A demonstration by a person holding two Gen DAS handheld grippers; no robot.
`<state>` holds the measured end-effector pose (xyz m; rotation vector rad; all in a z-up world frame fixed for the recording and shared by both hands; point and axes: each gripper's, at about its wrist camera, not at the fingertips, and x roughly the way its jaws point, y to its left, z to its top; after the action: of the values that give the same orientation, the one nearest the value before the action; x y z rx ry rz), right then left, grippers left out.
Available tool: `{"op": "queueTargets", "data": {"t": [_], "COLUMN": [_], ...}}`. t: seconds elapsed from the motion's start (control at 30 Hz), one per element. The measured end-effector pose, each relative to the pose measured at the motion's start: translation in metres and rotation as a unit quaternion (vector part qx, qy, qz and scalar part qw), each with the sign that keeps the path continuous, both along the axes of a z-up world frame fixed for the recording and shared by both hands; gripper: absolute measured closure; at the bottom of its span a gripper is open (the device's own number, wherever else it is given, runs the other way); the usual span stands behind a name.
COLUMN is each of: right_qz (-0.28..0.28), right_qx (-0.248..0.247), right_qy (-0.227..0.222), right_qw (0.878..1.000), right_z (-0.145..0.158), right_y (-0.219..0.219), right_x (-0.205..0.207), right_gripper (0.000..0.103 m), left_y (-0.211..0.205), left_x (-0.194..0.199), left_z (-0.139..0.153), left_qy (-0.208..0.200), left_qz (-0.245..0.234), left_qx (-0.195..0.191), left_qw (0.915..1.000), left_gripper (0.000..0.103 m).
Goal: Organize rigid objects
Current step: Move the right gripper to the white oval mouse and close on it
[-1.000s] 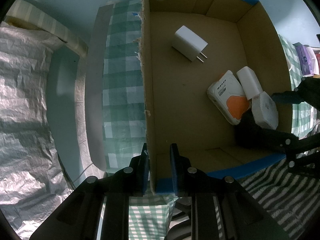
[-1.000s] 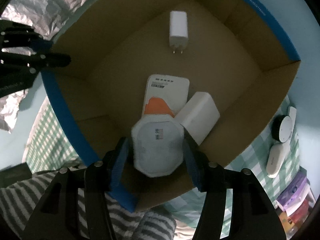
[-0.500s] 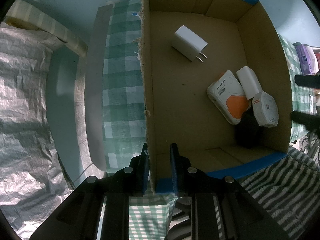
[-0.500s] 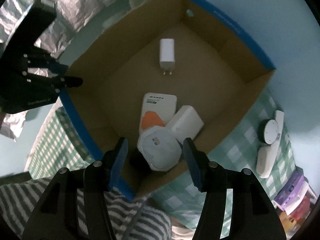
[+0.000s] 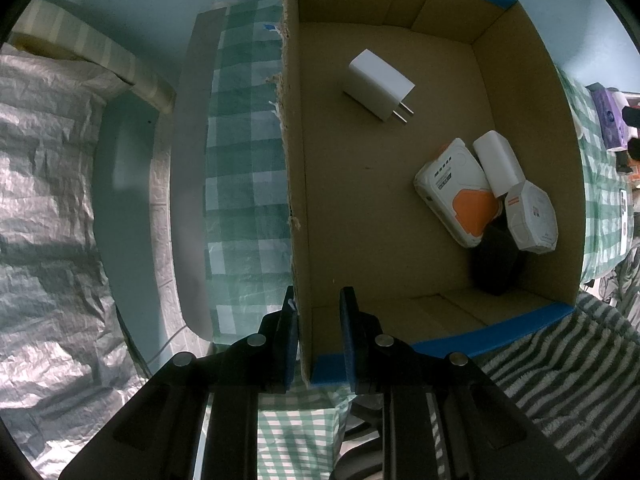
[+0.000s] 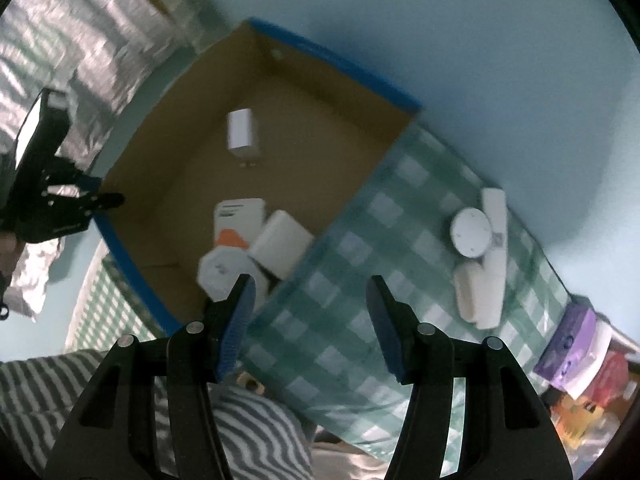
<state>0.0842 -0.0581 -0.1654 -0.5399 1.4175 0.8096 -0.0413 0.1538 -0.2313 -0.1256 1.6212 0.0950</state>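
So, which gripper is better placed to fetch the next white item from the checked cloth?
Right. The right gripper is open and empty, over the checked cloth, facing the white items. The left gripper straddles the cardboard box wall.

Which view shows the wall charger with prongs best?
Left wrist. The white wall charger lies sharp and unobstructed on the cardboard box floor, both prongs visible. In the right wrist view it is small and motion-blurred, its prongs barely distinguishable.
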Motion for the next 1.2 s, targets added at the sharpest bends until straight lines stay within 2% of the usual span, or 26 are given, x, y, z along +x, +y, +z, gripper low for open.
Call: {"op": "queueTargets", "data": {"t": [0.23, 0.47, 0.67, 0.8, 1.0, 1.07, 1.2], "right_qz": [-0.049, -0.099, -0.083, -0.072, -0.050, -0.052, -0.056], "right_qx": [-0.017, -0.037, -0.091, -0.096, -0.098, -0.103, -0.099], "right_qy": [0.007, 0.007, 0.001, -0.001, -0.031, -0.028, 0.002], "right_qw": [0.999, 0.994, 0.992, 0.993, 0.993, 0.993, 0.993], "right_z": [-0.018, -0.060, -0.107, -0.127, -0.140, -0.145, -0.151], "right_y": [-0.044, -0.086, -0.098, -0.100, -0.095, -0.094, -0.091], "right_x": [0.042, 0.089, 0.102, 0.101, 0.098, 0.098, 0.094], "right_gripper": [0.045, 0.045, 0.045, 0.045, 0.045, 0.047, 0.064], "left_y": [0.000, 0.001, 0.001, 0.001, 0.000, 0.000, 0.001], "left_x": [-0.001, 0.001, 0.002, 0.002, 0.002, 0.001, 0.001], "left_z": [0.001, 0.001, 0.001, 0.001, 0.001, 0.001, 0.002], "left_qy": [0.002, 0.004, 0.005, 0.004, 0.005, 0.005, 0.005], "left_qz": [-0.004, -0.006, -0.003, 0.002, 0.006, 0.006, 0.008], "left_qx": [0.001, 0.003, 0.003, 0.003, 0.004, 0.004, 0.003], "left_qw": [1.0000, 1.0000, 1.0000, 1.0000, 1.0000, 1.0000, 1.0000], "left_gripper": [0.084, 0.084, 0.084, 0.084, 0.083, 0.083, 0.083]}}
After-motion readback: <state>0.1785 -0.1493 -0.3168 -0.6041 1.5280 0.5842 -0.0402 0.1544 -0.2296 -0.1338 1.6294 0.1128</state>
